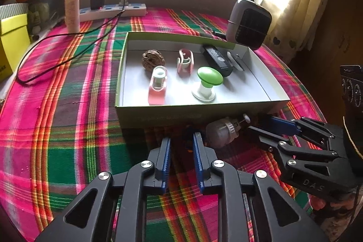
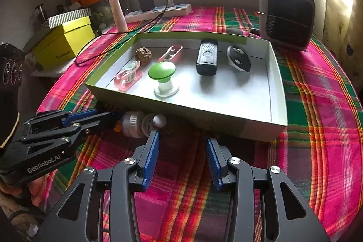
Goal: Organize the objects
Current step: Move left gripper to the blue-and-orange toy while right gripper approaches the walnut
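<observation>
Lying on the plaid cloth (image 1: 68,128) just outside the box's (image 2: 278,92) near wall is a small grey-white plastic piece (image 1: 221,132): a ribbed, rounded body with a thin stem and a white knob (image 2: 159,120) at one end. Its long axis runs roughly along the box wall, knob end toward the right gripper (image 2: 181,159). That gripper's blue-padded jaws are spread apart with nothing between them, its left finger just beside the knob. The left gripper (image 1: 181,158) has its jaws narrower but parted, nothing clearly gripped; it sits just beside the piece's rounded end. Something dark blue with an orange speck (image 2: 116,128) sits at its tips, too hidden to make out.

Inside the box: a walnut (image 1: 150,59), two pink clips (image 1: 157,87) (image 1: 185,62), a green-topped knob (image 1: 206,83), a black remote (image 2: 207,57) and an oval fob (image 2: 238,58). Behind stand a heater (image 2: 287,15) and a power strip (image 1: 113,10). The piece's underside is in shadow, hard to read.
</observation>
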Demonstrator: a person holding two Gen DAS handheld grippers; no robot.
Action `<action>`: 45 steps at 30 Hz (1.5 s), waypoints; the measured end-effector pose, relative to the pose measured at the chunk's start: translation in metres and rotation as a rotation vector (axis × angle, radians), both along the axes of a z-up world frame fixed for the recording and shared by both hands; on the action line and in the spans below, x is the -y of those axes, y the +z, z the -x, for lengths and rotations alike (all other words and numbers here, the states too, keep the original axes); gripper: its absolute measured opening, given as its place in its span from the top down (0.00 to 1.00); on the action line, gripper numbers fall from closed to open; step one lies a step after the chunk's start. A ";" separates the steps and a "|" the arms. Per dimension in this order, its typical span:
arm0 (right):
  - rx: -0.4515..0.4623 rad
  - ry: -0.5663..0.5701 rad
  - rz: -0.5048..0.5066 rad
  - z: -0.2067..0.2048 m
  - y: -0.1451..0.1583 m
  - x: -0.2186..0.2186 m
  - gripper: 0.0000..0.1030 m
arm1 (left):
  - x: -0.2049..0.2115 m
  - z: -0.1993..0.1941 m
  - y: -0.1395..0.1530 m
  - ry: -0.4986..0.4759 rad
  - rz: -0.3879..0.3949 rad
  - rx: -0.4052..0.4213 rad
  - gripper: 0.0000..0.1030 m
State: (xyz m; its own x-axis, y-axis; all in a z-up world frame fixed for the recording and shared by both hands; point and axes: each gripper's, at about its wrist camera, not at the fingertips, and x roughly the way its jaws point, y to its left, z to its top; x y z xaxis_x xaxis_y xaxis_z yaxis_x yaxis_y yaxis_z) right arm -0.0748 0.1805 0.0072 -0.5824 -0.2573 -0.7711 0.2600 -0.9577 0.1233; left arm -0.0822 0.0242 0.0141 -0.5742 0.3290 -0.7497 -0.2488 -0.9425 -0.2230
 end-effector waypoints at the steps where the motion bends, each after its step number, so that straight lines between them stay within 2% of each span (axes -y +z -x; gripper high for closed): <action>1: 0.001 0.001 -0.005 0.001 0.000 0.001 0.60 | 0.002 0.000 0.000 0.007 0.000 0.000 0.83; 11: -0.014 0.041 -0.022 0.001 -0.003 0.006 0.60 | 0.012 0.001 -0.005 0.035 0.009 0.017 0.83; 14: -0.019 0.049 -0.018 0.000 -0.002 0.006 0.67 | 0.013 0.001 -0.004 0.039 0.004 0.020 0.83; 19: -0.024 0.029 -0.011 0.000 -0.002 0.002 0.68 | 0.012 0.002 -0.004 0.037 -0.004 0.027 0.83; 23: -0.031 0.015 -0.007 -0.001 0.000 -0.004 0.68 | 0.013 0.001 -0.002 0.028 -0.024 0.031 0.70; 30: -0.030 -0.008 0.001 -0.005 0.000 -0.014 0.68 | 0.005 0.003 -0.002 -0.003 -0.045 0.045 0.63; 41: -0.038 -0.008 0.018 -0.007 0.001 -0.016 0.68 | -0.006 0.002 -0.002 -0.009 -0.027 0.042 0.64; 43: -0.037 -0.006 0.020 -0.007 0.000 -0.017 0.68 | -0.004 0.002 -0.002 0.002 -0.023 0.037 0.71; 45: -0.038 -0.006 0.021 -0.007 0.001 -0.017 0.68 | -0.003 0.003 -0.003 0.007 -0.031 0.036 0.74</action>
